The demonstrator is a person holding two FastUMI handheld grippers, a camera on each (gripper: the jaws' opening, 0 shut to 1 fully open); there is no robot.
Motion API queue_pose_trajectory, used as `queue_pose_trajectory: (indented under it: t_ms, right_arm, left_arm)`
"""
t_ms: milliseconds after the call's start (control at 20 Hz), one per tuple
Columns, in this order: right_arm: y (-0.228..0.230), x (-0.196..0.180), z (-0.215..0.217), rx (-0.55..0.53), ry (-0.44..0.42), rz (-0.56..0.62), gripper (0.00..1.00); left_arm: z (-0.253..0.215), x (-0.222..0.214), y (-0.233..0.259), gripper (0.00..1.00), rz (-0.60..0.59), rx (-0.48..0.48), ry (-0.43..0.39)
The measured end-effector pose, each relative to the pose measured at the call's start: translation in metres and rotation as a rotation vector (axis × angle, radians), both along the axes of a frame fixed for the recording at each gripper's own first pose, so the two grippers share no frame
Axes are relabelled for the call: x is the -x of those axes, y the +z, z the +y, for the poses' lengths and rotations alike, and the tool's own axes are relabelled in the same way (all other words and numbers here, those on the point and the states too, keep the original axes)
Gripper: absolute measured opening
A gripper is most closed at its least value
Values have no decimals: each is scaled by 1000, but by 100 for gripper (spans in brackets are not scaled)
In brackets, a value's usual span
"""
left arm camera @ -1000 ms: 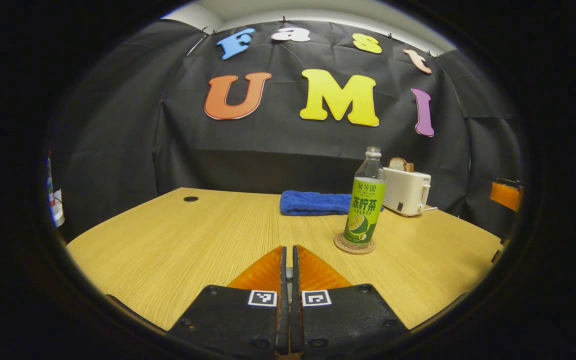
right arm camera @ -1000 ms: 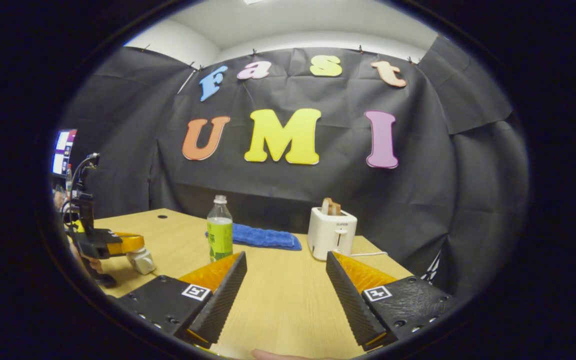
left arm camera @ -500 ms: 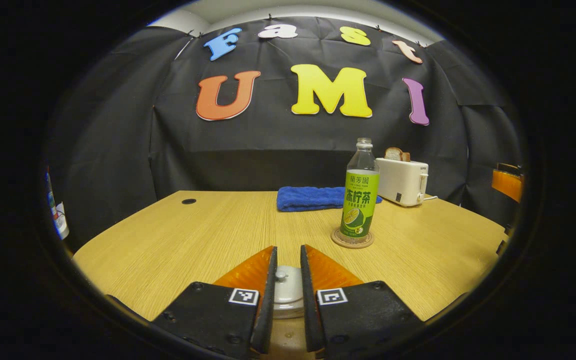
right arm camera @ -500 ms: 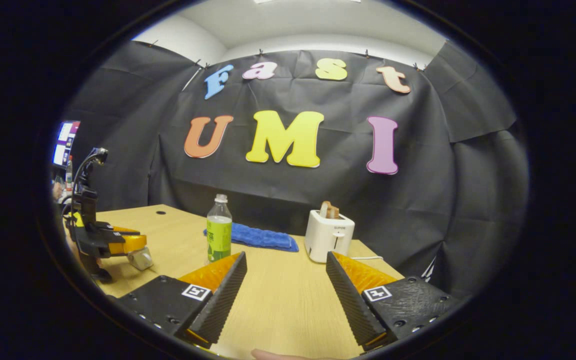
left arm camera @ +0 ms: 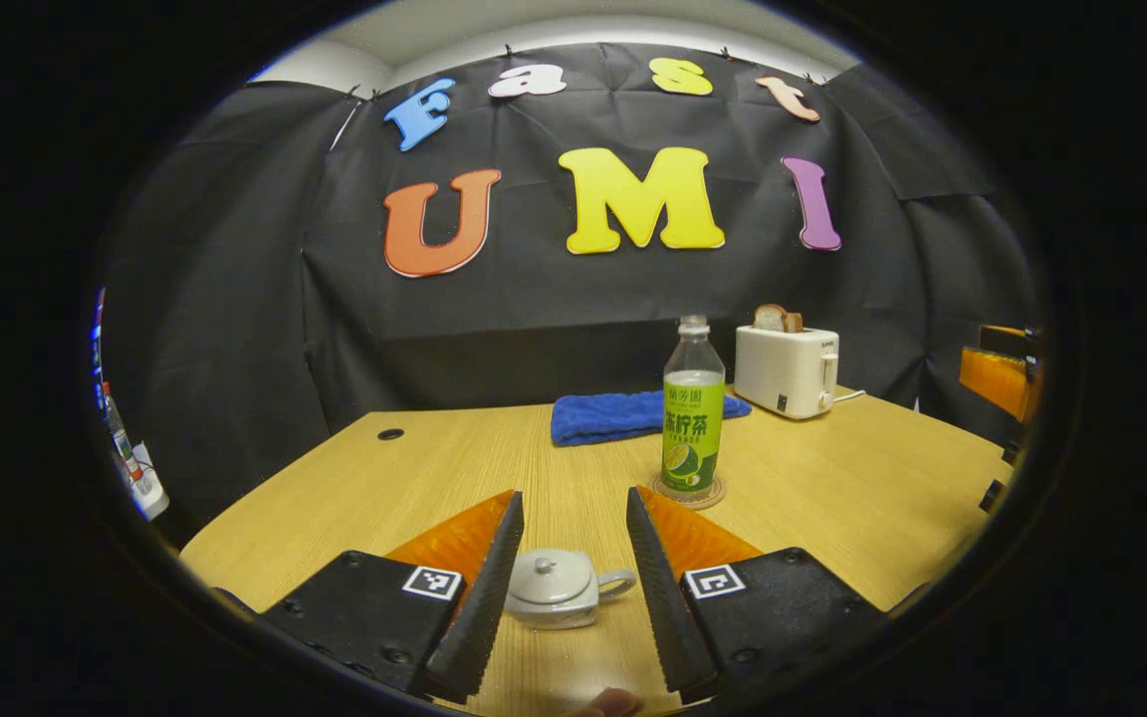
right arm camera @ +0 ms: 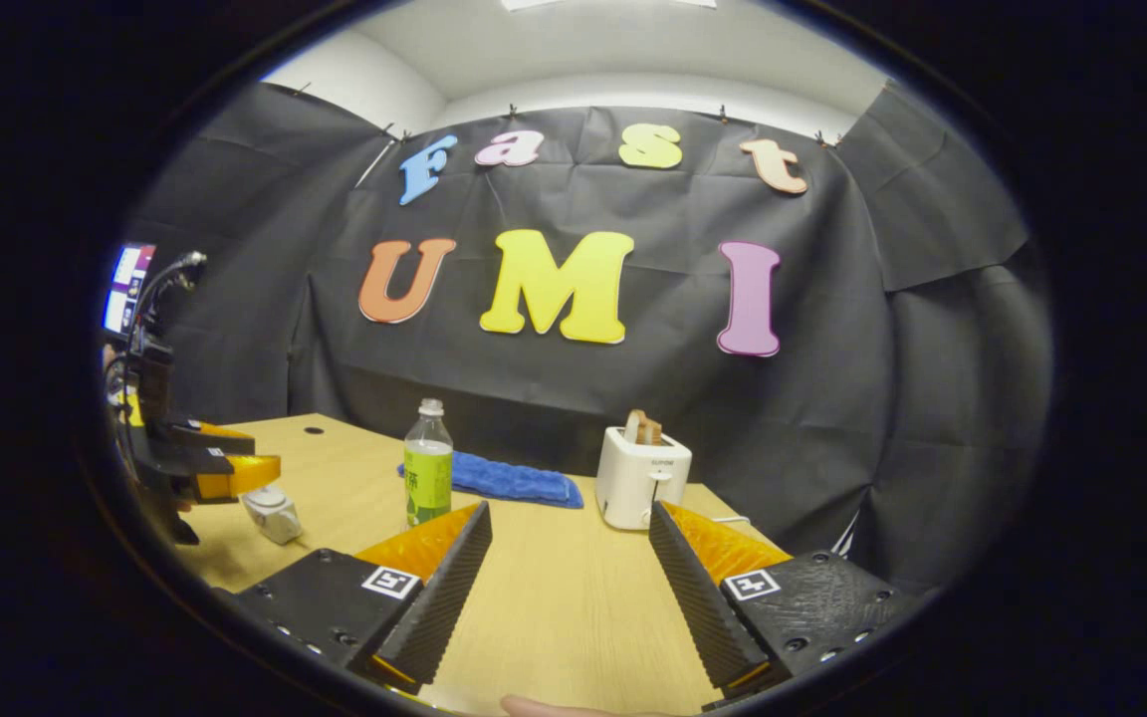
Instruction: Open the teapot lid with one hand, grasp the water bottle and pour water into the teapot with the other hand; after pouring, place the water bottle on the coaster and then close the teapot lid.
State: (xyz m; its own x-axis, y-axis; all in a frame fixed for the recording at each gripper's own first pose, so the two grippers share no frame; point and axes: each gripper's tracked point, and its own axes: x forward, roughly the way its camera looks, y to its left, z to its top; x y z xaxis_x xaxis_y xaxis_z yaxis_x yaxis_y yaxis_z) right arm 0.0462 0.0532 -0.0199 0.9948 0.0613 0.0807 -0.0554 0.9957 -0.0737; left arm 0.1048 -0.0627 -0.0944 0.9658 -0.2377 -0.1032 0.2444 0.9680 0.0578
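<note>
Since a second ago the left hand-held gripper (left arm camera: 573,558) has gone from pressed together on the lid knob to spread wide, and it has drawn back and up, so the teapot (left arm camera: 556,590) now shows whole between its fingers, touched by neither. The small white teapot stands on the desk (left arm camera: 862,498) with its lid (left arm camera: 550,577) seated on top and its handle toward the right of the left gripper view. In the right gripper view the same teapot (right arm camera: 271,510) sits just below that left hand-held gripper (right arm camera: 225,468), near the desk's left edge. Farther back, the water bottle (left arm camera: 690,418) stands upright on the round coaster (left arm camera: 688,492), uncapped. Behind the bottle lies a folded blue towel (left arm camera: 613,415), and to its right a white toaster (left arm camera: 786,369) with bread in its slot. The right hand-held gripper (right arm camera: 569,568) hangs spread over bare desk, holding nothing, well apart from the bottle (right arm camera: 426,464).
</note>
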Motion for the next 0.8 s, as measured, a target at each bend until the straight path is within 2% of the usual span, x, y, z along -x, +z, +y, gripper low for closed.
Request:
queue_pose_trajectory:
  t_ms: [150, 250, 350, 500, 600, 650, 700, 800]
  right_arm:
    - [7, 7, 1, 4, 1, -11, 95]
    - [11, 13, 0, 7, -2, -17, 95]
    - [15, 19, -2, 2, -7, -18, 97]
    - [25, 29, -8, -24, -24, -6, 95]
    - [27, 37, -12, -40, -41, 10, 97]
    - [27, 41, -13, -44, -48, 19, 95]
    - [28, 45, -14, -44, -53, 27, 93]
    - [32, 53, -14, -54, -56, 33, 95]
  left_arm:
    - [2, 13, 19, 66, -23, 5, 33]
    - [-1, 22, 25, 74, -8, 35, 42]
    - [-2, 31, 32, 74, -5, 58, 46]
    - [-6, 48, 51, 74, -12, 104, 29]
    - [-6, 61, 69, 78, -44, 136, 22]
    - [-4, 68, 78, 78, -63, 145, 23]
    - [-3, 73, 84, 85, -78, 148, 29]
    - [7, 87, 86, 100, -73, 134, 64]
